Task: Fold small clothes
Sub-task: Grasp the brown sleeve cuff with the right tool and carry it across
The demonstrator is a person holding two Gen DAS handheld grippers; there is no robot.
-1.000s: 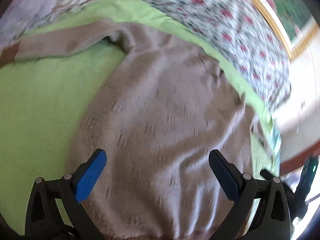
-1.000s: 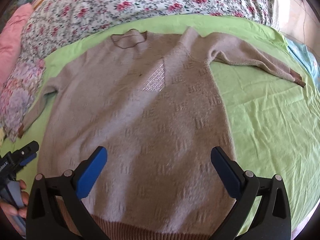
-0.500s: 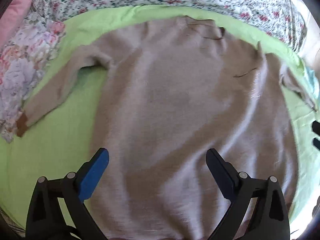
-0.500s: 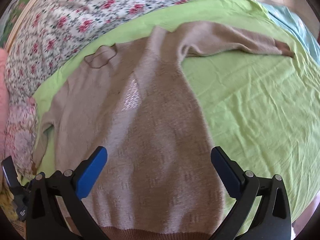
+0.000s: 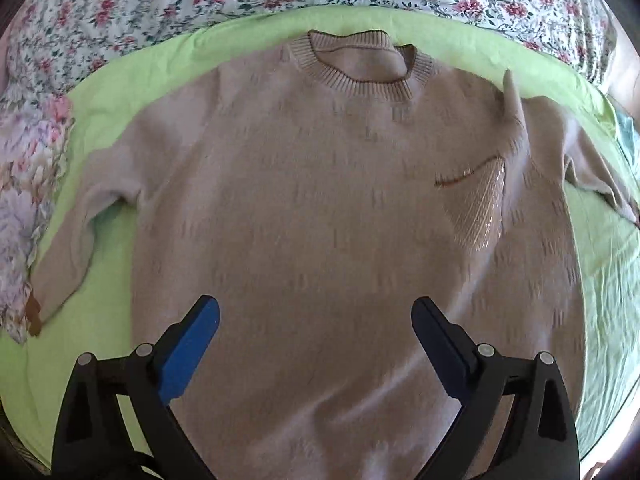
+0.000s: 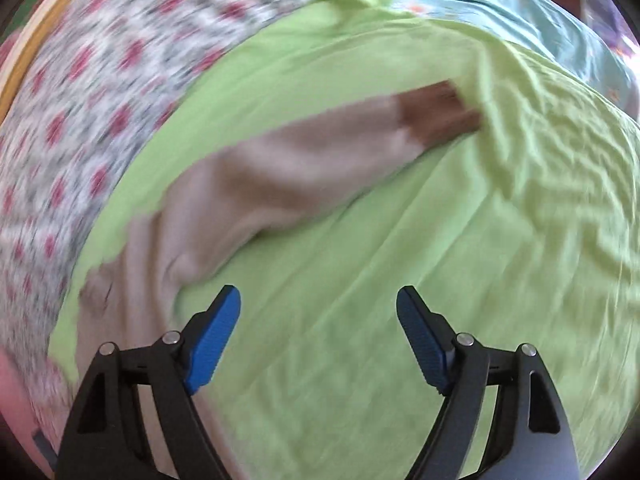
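Note:
A beige knit sweater (image 5: 320, 208) lies flat and face up on a lime-green sheet (image 5: 100, 332), collar at the far side. My left gripper (image 5: 316, 320) hovers open over its lower body with nothing between the blue pads. In the blurred right wrist view, one sleeve (image 6: 304, 168) stretches out toward a brown cuff (image 6: 436, 112). My right gripper (image 6: 318, 308) is over bare green sheet (image 6: 440, 240) just right of the sleeve; its jaws are closing with nothing between them.
A floral quilt (image 5: 120, 12) borders the far side of the sheet, and a floral pillow (image 5: 24, 184) sits at the left by the other sleeve's cuff (image 5: 34, 312). A light blue cloth (image 6: 520, 12) lies beyond the green sheet on the right.
Both views swung sideways. The left gripper now faces the sweater squarely, collar centred. The right gripper slid right, off the sweater body to beside the outstretched sleeve, and its jaws have narrowed.

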